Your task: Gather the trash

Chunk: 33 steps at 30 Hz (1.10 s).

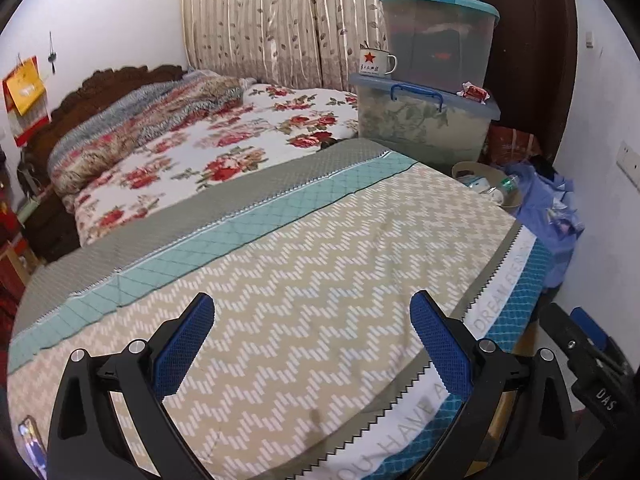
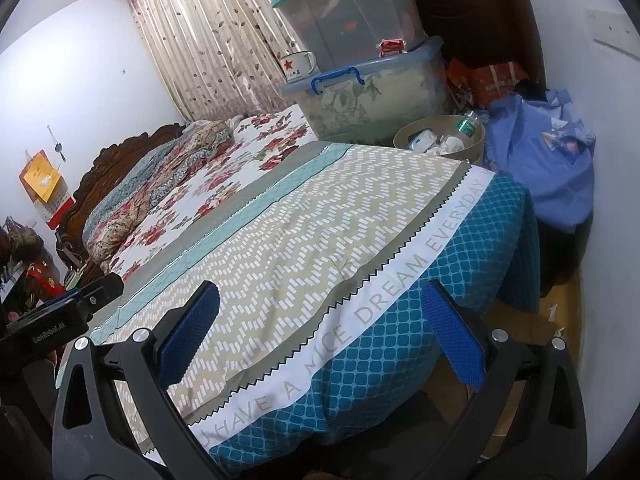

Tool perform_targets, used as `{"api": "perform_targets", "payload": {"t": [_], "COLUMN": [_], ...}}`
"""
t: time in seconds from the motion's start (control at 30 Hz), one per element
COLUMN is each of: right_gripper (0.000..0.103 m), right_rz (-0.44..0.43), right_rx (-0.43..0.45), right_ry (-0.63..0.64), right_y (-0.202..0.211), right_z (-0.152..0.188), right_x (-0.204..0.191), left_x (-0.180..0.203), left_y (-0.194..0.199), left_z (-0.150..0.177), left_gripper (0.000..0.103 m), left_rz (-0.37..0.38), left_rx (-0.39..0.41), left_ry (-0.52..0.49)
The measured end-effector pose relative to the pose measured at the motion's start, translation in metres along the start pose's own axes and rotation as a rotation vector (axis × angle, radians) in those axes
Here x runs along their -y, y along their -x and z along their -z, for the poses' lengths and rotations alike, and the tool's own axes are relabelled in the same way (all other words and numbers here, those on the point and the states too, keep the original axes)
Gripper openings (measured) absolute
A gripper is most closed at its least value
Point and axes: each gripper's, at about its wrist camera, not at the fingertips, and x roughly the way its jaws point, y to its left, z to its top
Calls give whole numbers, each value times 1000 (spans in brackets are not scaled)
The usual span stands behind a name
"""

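Note:
A round tan bin (image 2: 476, 148) stands at the far corner of the bed and holds crumpled white wrappers and a green-labelled plastic bottle (image 2: 469, 125). It also shows in the left wrist view (image 1: 516, 200). A red and white wrapper (image 1: 476, 93) lies on the lid of the lower storage box; it also shows in the right wrist view (image 2: 393, 45). My left gripper (image 1: 313, 344) is open and empty above the zigzag bedspread (image 1: 320, 264). My right gripper (image 2: 320, 328) is open and empty over the bed's foot edge.
Stacked clear storage boxes (image 1: 428, 120) with an enamel mug (image 1: 376, 62) stand at the bed's far side. A blue cloth heap (image 2: 540, 160) lies right of the bin by the wall. A folded floral quilt (image 1: 140, 128) lies near the headboard. Small scraps lie on the floor (image 2: 554, 312).

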Motion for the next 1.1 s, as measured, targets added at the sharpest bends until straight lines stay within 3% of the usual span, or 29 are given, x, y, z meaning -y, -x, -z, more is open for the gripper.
{"api": "perform_targets", "payload": {"t": [0.43,1.1], "right_gripper": [100,100], "right_rz": [-4,-5], "right_rx": [-7,56], "right_ry": [7,24], "right_y": [0,14], "right_z": [0,-1], "right_x": [-2,-4], "left_x": [-3,6], "left_y": [0,-5], "left_z": [4,7], "left_gripper": [94,94], "left_rz": [-90,-95], "left_rx": [22,8], "left_ry": [-14,-47]}}
